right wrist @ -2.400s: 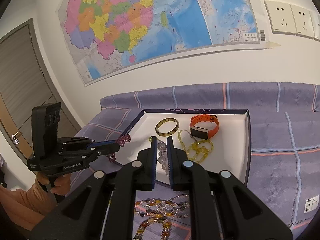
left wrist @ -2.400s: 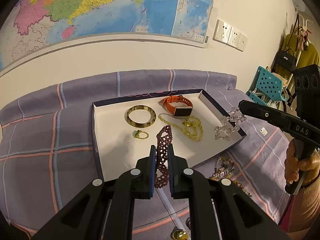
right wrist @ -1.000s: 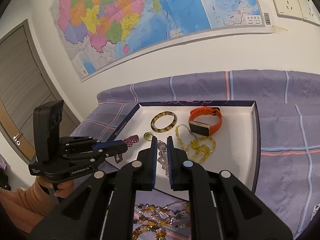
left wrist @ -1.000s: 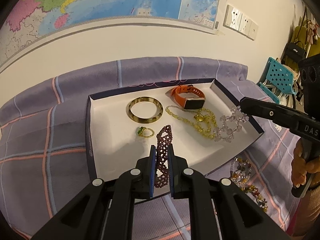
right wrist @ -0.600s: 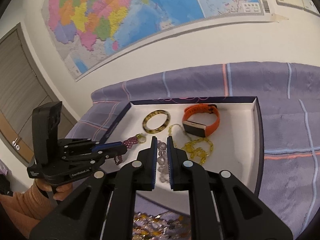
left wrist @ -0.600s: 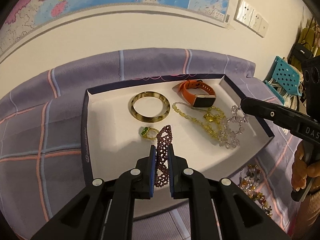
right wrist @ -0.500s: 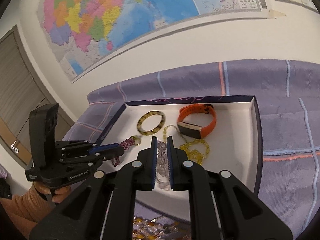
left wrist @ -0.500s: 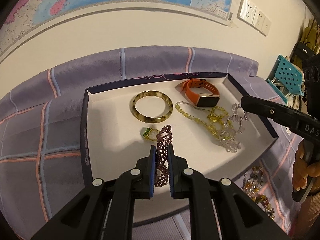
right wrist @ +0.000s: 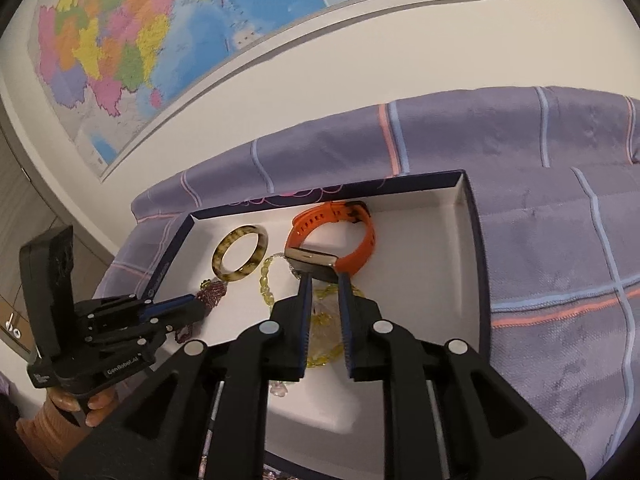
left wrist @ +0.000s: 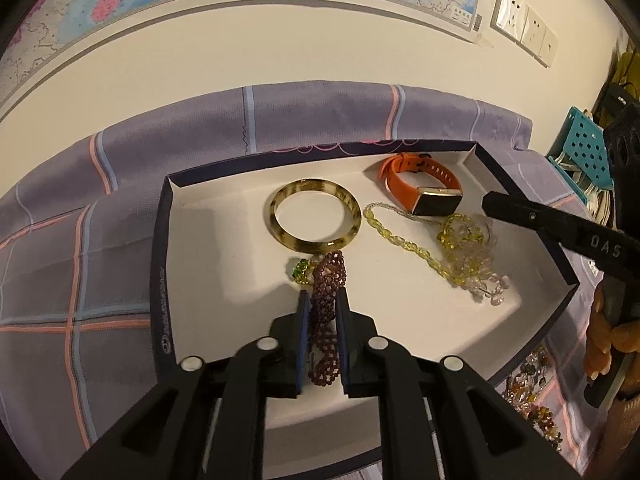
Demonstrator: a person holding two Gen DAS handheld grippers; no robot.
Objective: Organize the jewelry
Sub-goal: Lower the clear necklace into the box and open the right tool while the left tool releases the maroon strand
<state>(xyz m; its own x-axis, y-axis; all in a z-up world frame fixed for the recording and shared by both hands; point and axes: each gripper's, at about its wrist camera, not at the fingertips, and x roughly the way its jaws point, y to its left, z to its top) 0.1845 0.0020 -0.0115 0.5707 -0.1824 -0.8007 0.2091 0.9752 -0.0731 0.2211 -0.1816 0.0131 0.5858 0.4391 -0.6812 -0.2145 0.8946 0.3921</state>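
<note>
Jewelry goes into white shallow cardboard tray [left wrist: 224, 264]

L gripper [left wrist: 322, 312] pinches maroon beaded bracelet [left wrist: 326, 280], long axis 12 o'clock; R gripper [right wrist: 324, 300] slack, clear crystal-bead strand [left wrist: 480, 268] dropped.

Both wrist views look down close over the same white tray [left wrist: 224, 240], from opposite sides.

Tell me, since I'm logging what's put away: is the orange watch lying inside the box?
Yes, the orange watch lies on the white floor of the box, near its far right corner.
</note>
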